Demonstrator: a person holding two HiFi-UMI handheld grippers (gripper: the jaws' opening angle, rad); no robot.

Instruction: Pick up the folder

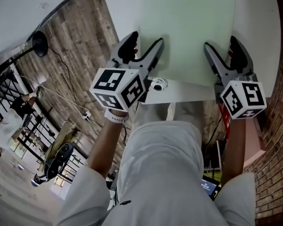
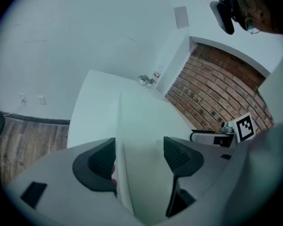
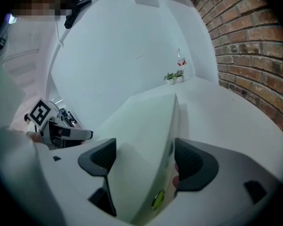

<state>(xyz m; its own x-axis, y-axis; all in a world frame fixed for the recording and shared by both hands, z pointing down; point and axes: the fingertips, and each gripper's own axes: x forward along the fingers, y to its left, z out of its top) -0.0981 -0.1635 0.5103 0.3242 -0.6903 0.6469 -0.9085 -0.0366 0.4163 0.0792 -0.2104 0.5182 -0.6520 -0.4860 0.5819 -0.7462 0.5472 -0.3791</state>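
The folder [image 1: 188,32] lies with its left edge between the wide-open jaws of the left tongs [image 1: 146,44] and its right edge between those of the right tongs [image 1: 221,46], not gripped, so I would close both together and lift evenly

The pale green folder [image 1: 188,32] looks smooth and matt, like thin plastic or card. The white counter [image 1: 257,27] is smooth with a faint satin sheen. The floor [image 1: 80,46] is weathered wood planking, and the wall [image 2: 221,91] is rough red brick. The fingers [image 2: 101,161] bear dark, ribbed, matt pads.
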